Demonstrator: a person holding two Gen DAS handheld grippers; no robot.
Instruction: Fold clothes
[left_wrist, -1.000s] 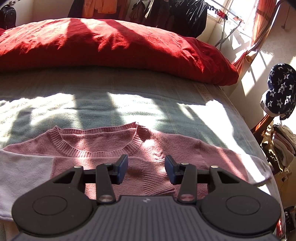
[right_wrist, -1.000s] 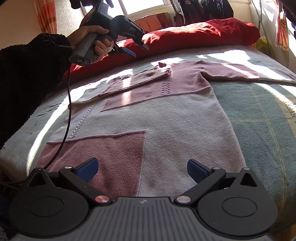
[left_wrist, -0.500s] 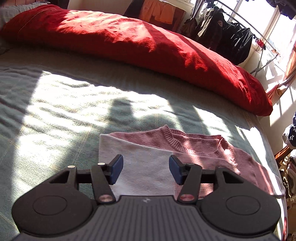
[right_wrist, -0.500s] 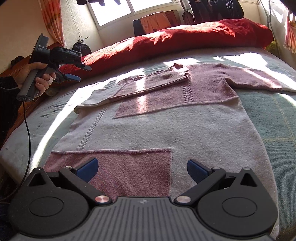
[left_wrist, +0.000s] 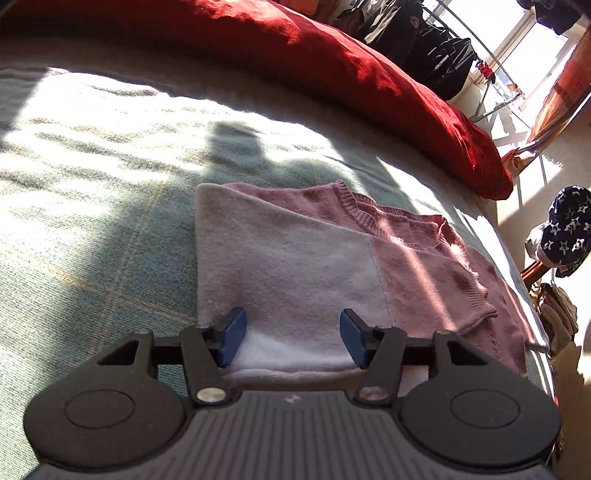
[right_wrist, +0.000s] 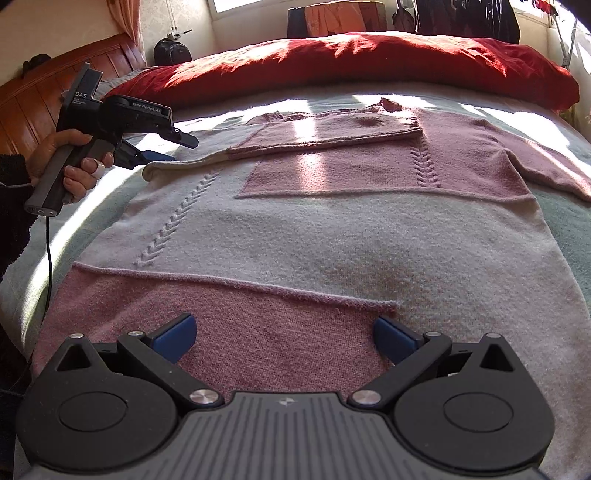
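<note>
My left gripper (right_wrist: 162, 157), black with blue pads, sits in a hand (right_wrist: 70, 162) at the left edge of the bed, just beside the folded shoulder of the pink and pale-lilac knitted sweater (right_wrist: 332, 236). Its jaws are opening, pads apart; from its own camera the left gripper (left_wrist: 291, 334) has the pale folded sleeve panel under the gap, but I see no pad pressing on cloth. A black cable (right_wrist: 48, 266) hangs from the handle down the bed's side.

The sweater lies flat across the middle of the grey-green blanket (right_wrist: 561, 221), neck toward the long red bolster pillow (right_wrist: 369, 62) along the far edge; its left sleeve is folded in across the chest, the other sleeve stretched out toward the right edge.

My right gripper (right_wrist: 284, 339) is at the near edge over the pink hem panel, fingers wide apart, nothing clamped; whether the pads touch the knit I can't tell.
</note>
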